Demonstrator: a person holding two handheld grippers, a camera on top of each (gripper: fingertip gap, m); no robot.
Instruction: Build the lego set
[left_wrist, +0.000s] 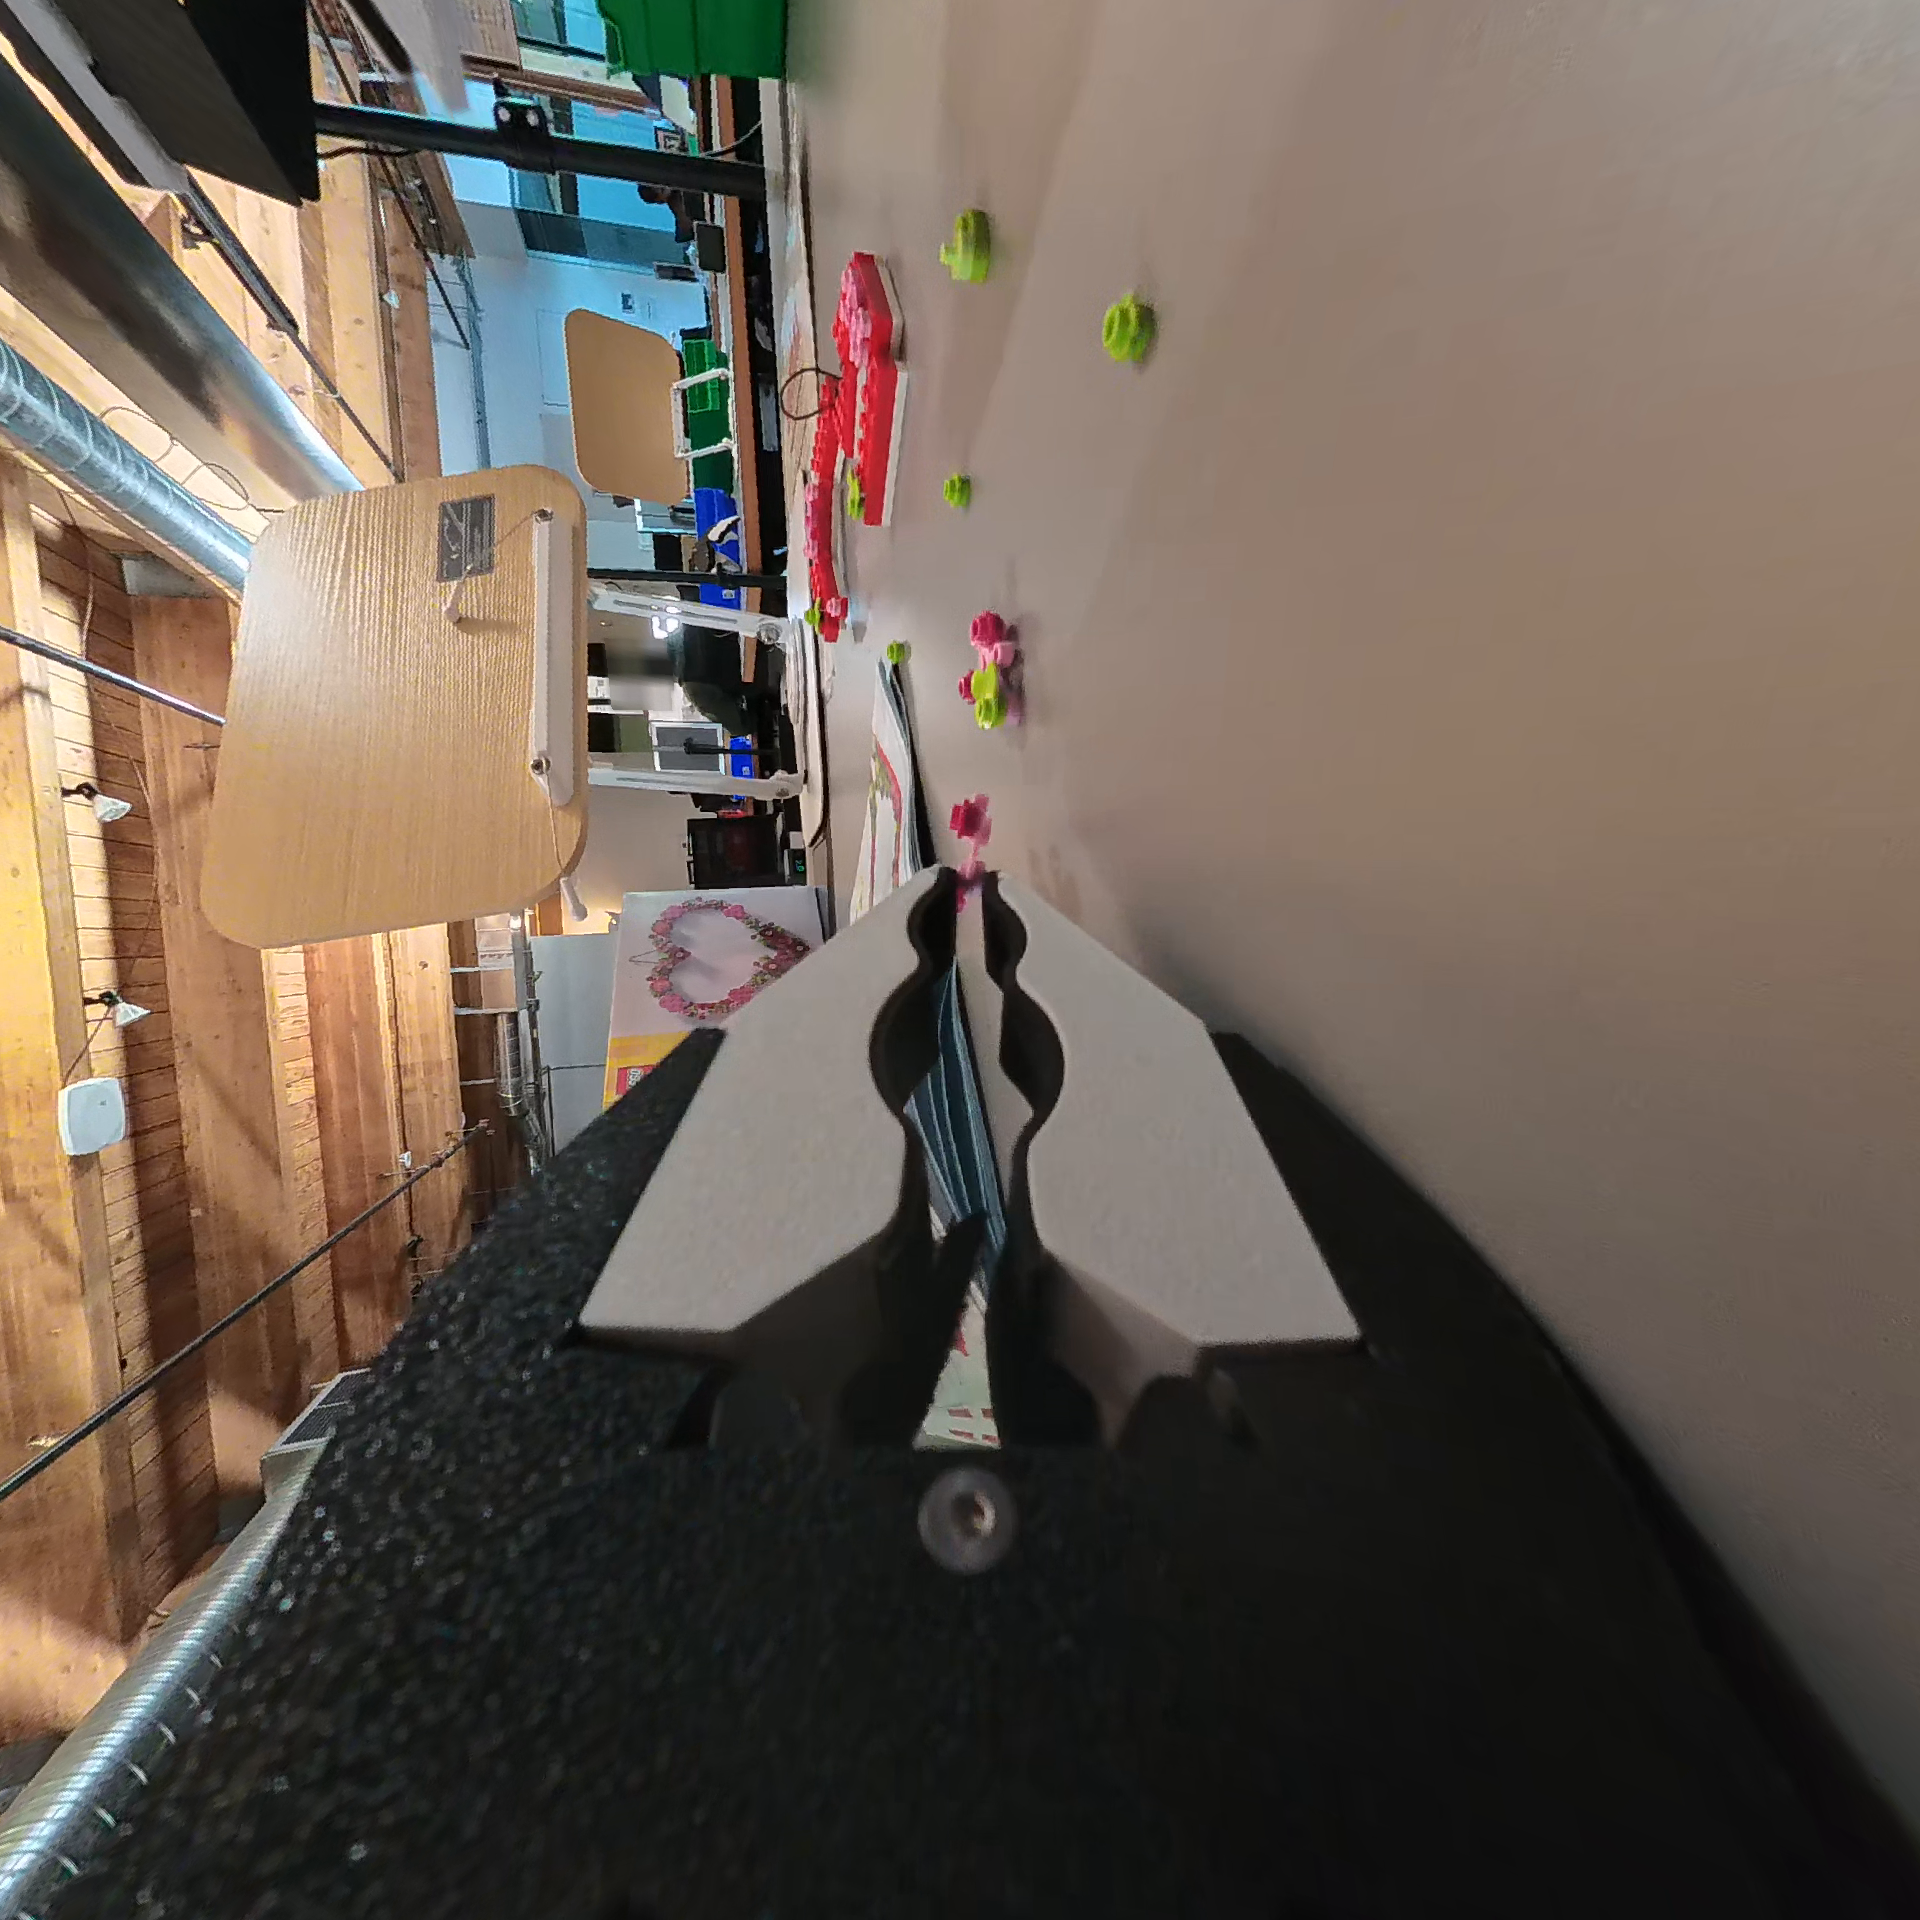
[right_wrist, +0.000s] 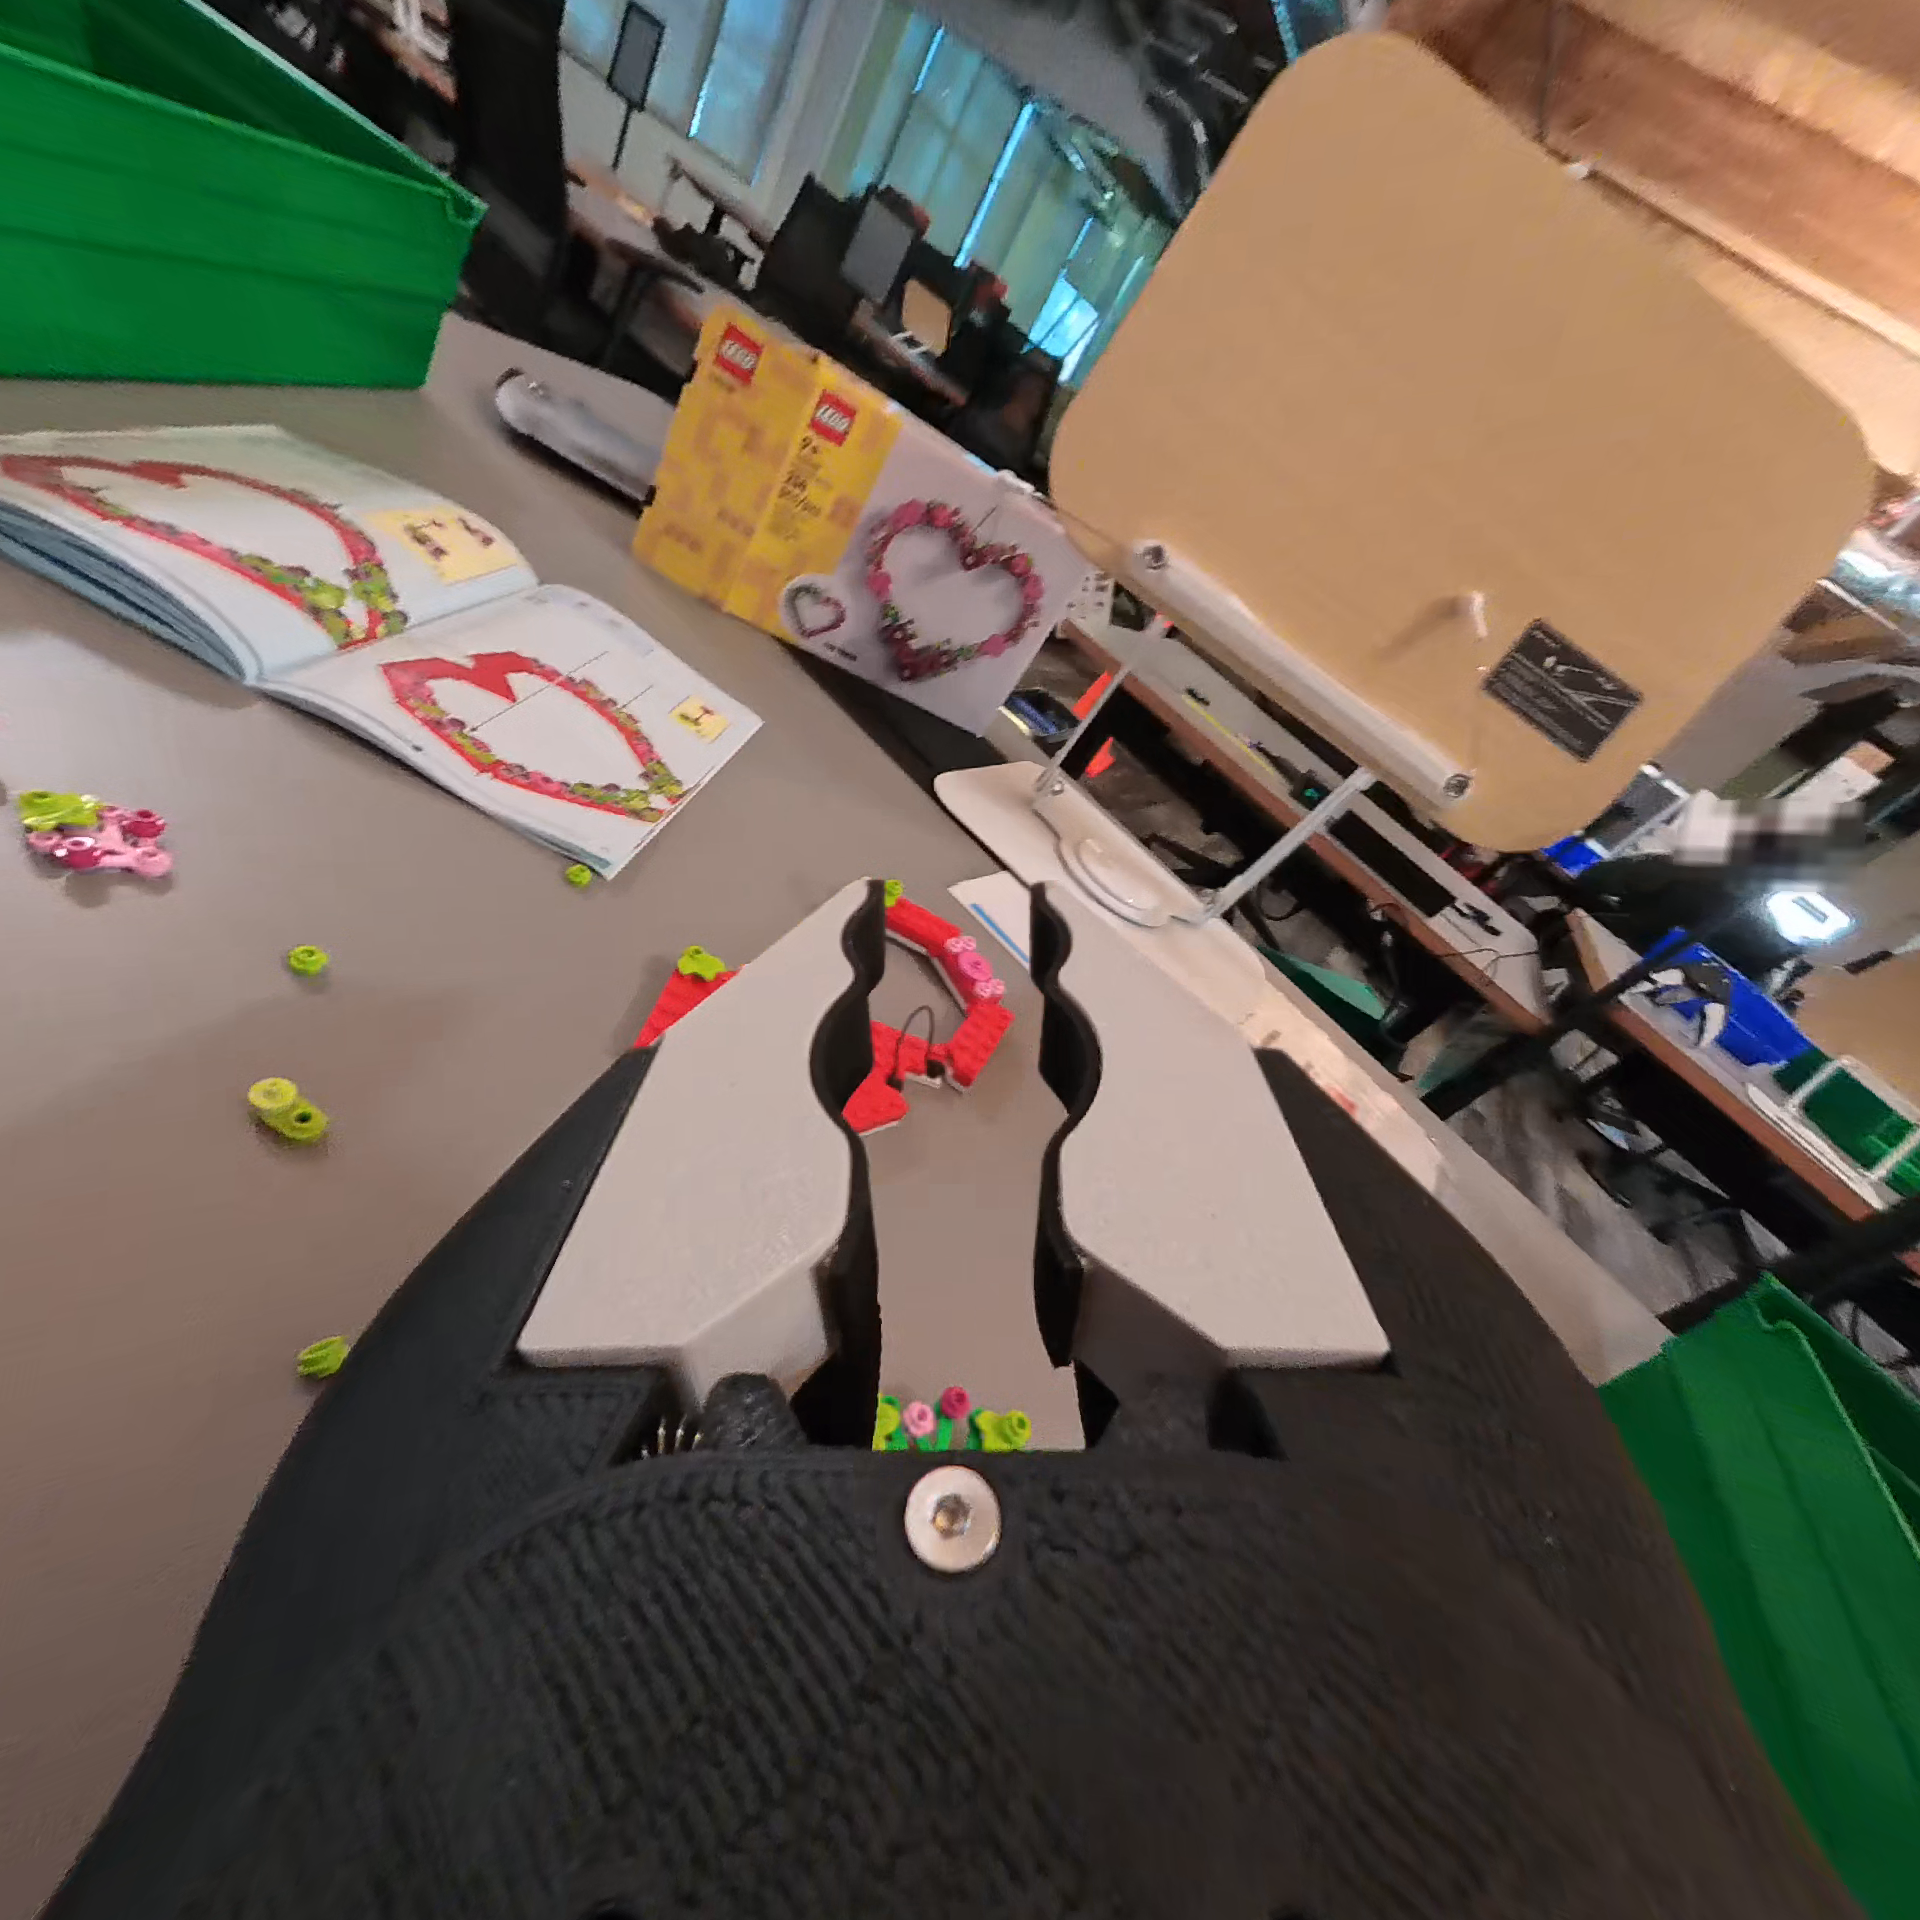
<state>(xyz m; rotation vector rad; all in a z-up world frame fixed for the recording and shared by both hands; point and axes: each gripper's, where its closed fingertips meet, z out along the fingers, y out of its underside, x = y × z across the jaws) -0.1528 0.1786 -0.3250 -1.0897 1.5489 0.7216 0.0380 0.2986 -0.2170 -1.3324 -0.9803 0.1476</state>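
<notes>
Our left gripper (left_wrist: 968, 883) has its tips pinched nearly together on a tiny pink piece (left_wrist: 972, 875), though it's blurry so we can't swear it's gripped. Our right gripper (right_wrist: 951, 894) is spread apart, hovering above the red heart frame (right_wrist: 940, 1023) on the grey table (right_wrist: 312, 1195). Lime green studs (right_wrist: 286, 1110) lie scattered around, with the open instruction booklet (right_wrist: 436, 665) and yellow box (right_wrist: 790, 499) farther back.
</notes>
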